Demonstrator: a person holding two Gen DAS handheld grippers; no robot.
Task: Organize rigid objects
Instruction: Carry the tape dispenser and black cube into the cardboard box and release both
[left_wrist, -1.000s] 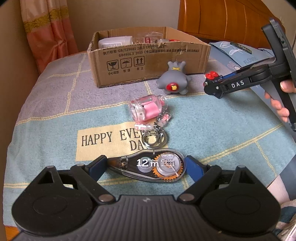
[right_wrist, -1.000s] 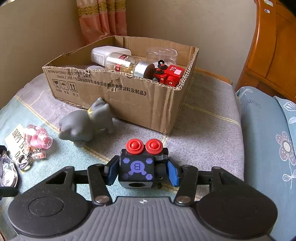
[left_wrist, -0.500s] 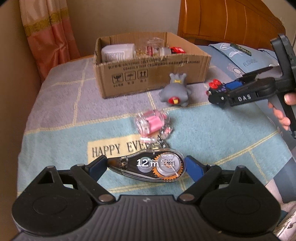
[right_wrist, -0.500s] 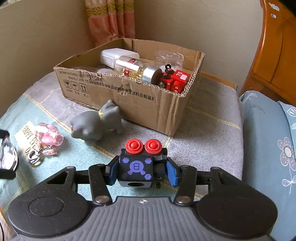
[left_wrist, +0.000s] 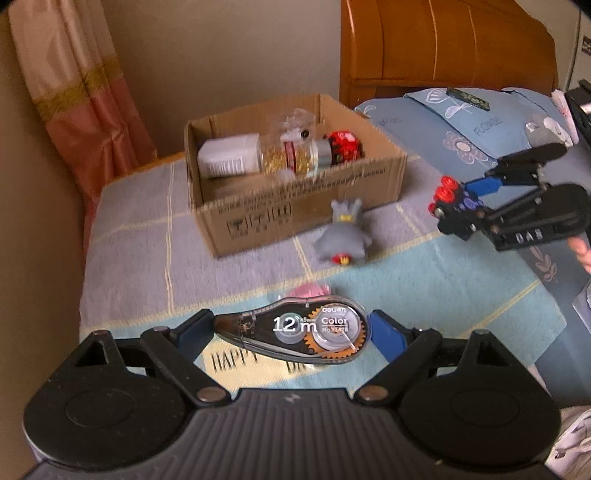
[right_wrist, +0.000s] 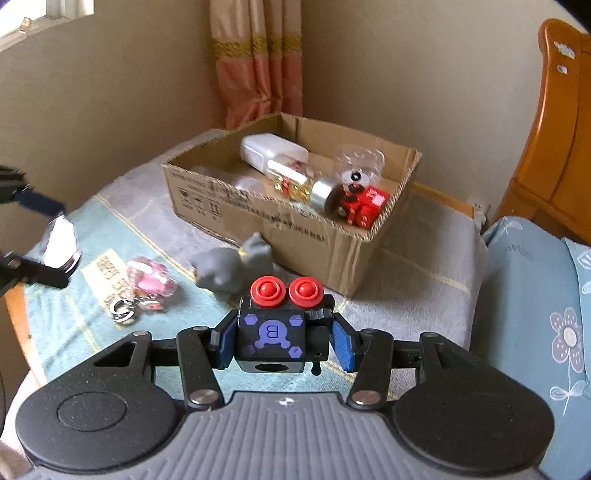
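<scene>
My left gripper (left_wrist: 291, 334) is shut on a clear correction tape dispenser (left_wrist: 295, 330) marked "12 m", held lengthwise above the cloth. My right gripper (right_wrist: 282, 338) is shut on a black toy block (right_wrist: 273, 338) with a purple B and two red buttons; the left wrist view shows that same black toy block (left_wrist: 452, 210) in the air at the right. A cardboard box (right_wrist: 280, 221) stands at the far side of the table, holding a white bottle (left_wrist: 229, 155), a gold-filled jar (right_wrist: 299, 184) and a red toy (right_wrist: 364, 208).
A grey animal figure (left_wrist: 341, 236) lies just in front of the box. A pink keychain (right_wrist: 147, 282) with metal rings lies on the blue cloth (left_wrist: 221, 291). A wooden headboard (left_wrist: 443, 48) and a blue flowered pillow (right_wrist: 535, 314) are at the right. A curtain (left_wrist: 85, 96) hangs at the back left.
Both grippers have risen with their objects still held. The box and table now look lower and farther off, and the keychain is mostly hidden behind the tape dispenser in the left wrist view.
</scene>
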